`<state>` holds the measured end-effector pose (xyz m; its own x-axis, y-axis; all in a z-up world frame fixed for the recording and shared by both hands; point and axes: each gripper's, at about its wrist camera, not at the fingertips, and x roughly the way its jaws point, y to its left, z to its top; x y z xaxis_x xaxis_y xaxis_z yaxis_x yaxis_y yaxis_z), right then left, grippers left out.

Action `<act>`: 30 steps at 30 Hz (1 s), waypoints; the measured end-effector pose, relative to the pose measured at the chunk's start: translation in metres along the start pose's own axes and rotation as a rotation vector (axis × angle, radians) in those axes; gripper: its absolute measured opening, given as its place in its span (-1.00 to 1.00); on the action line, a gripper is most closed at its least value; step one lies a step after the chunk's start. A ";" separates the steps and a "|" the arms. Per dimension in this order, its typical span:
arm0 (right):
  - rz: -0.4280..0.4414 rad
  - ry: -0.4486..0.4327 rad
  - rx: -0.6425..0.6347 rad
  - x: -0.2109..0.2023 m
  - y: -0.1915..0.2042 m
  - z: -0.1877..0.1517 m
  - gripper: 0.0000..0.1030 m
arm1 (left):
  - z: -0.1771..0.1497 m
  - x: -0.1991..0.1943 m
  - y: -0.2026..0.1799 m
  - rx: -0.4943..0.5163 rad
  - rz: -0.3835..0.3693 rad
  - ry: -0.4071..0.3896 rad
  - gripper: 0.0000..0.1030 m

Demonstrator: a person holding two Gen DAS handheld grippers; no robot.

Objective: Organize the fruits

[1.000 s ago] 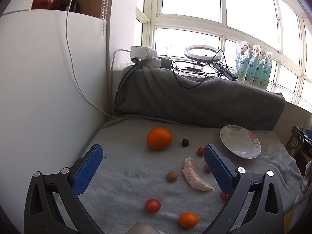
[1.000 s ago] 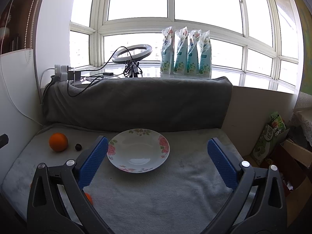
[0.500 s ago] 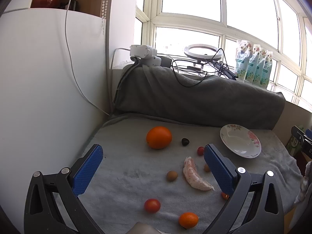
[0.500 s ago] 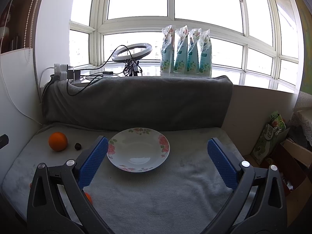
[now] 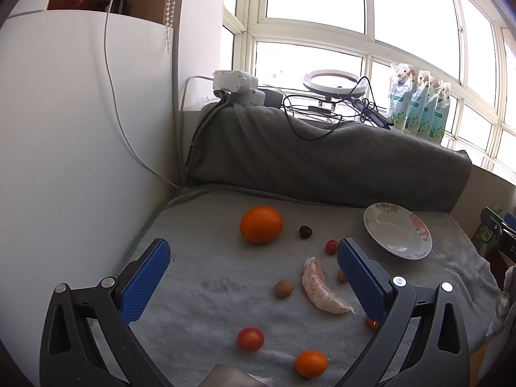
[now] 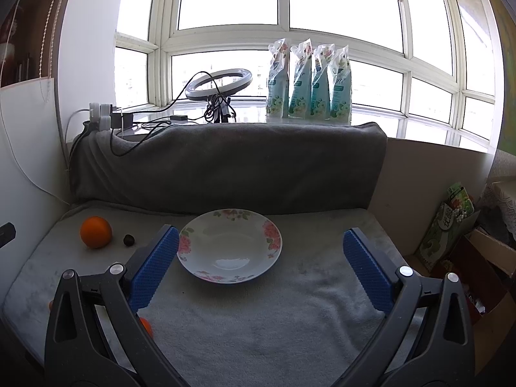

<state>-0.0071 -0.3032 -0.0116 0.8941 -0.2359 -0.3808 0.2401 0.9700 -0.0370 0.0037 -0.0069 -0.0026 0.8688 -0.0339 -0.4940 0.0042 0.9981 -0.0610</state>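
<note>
Fruits lie on a grey towel (image 5: 200, 277): a large orange (image 5: 261, 224), a dark small fruit (image 5: 305, 231), cherry tomatoes (image 5: 331, 247) (image 5: 250, 339), a brown round fruit (image 5: 283, 288), a peeled pomelo segment (image 5: 319, 287) and a small mandarin (image 5: 311, 363). A floral white plate (image 5: 396, 230) sits at the right; it also shows in the right wrist view (image 6: 229, 245). My left gripper (image 5: 251, 274) is open and empty above the fruits. My right gripper (image 6: 260, 266) is open and empty, in front of the plate. The orange (image 6: 95, 232) lies far left there.
A grey cushion (image 6: 225, 164) backs the towel. A ring light (image 6: 219, 84), cables and several pouches (image 6: 309, 80) stand on the windowsill. A white panel (image 5: 74, 148) bounds the left side. Boxes and a green carton (image 6: 448, 222) sit at the right, below the surface's edge.
Both views have shifted only very slightly; the fruits and plate stay where they were. Both grippers remain open.
</note>
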 end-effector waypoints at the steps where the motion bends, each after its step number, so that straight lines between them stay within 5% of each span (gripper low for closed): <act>1: 0.001 0.002 0.000 0.000 0.001 -0.001 1.00 | 0.000 0.001 0.000 0.000 0.000 0.001 0.99; 12: 0.043 0.024 -0.006 0.006 0.002 -0.005 1.00 | -0.005 0.011 0.003 -0.009 -0.025 0.028 0.99; 18: 0.141 0.076 -0.010 0.017 0.006 -0.009 1.00 | -0.012 0.020 0.010 -0.032 -0.051 0.070 0.92; 30: 0.406 0.256 0.009 0.052 0.024 -0.012 0.69 | -0.024 0.034 0.014 -0.088 -0.165 0.153 0.60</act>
<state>0.0406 -0.2916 -0.0432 0.7948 0.1848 -0.5780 -0.1046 0.9800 0.1696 0.0214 0.0044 -0.0413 0.7746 -0.2100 -0.5966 0.0909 0.9704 -0.2236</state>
